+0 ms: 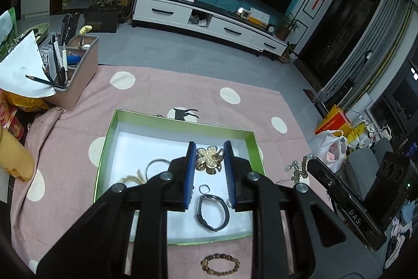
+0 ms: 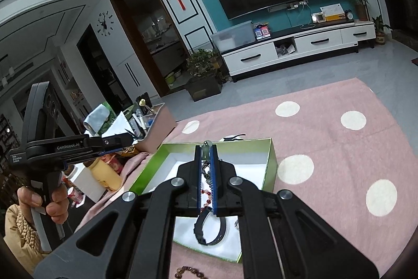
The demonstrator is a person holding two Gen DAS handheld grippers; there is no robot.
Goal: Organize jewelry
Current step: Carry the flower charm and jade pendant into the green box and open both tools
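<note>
My left gripper [image 1: 210,149] hangs over a green-rimmed box [image 1: 183,122] with a white floor, its blue pads shut on a gold flower brooch [image 1: 209,160]. In the box lie a silver bangle [image 1: 156,164], a cream bracelet [image 1: 132,178], a small ring [image 1: 205,188] and a black strap bracelet [image 1: 213,211]. My right gripper [image 2: 207,149] is shut on a bead chain [image 2: 206,196] with a pale green pendant [image 2: 207,150] at the tips, above the box [image 2: 271,156]. A brown bead bracelet [image 1: 220,262] lies on the cloth in front of the box.
A pink cloth with cream dots [image 1: 183,90] covers the table. A desk organiser with pens [image 1: 75,62], a yellow bottle [image 1: 15,156] and snack packets stand at the left. A person's hand [image 2: 54,203] grips the left gripper's handle.
</note>
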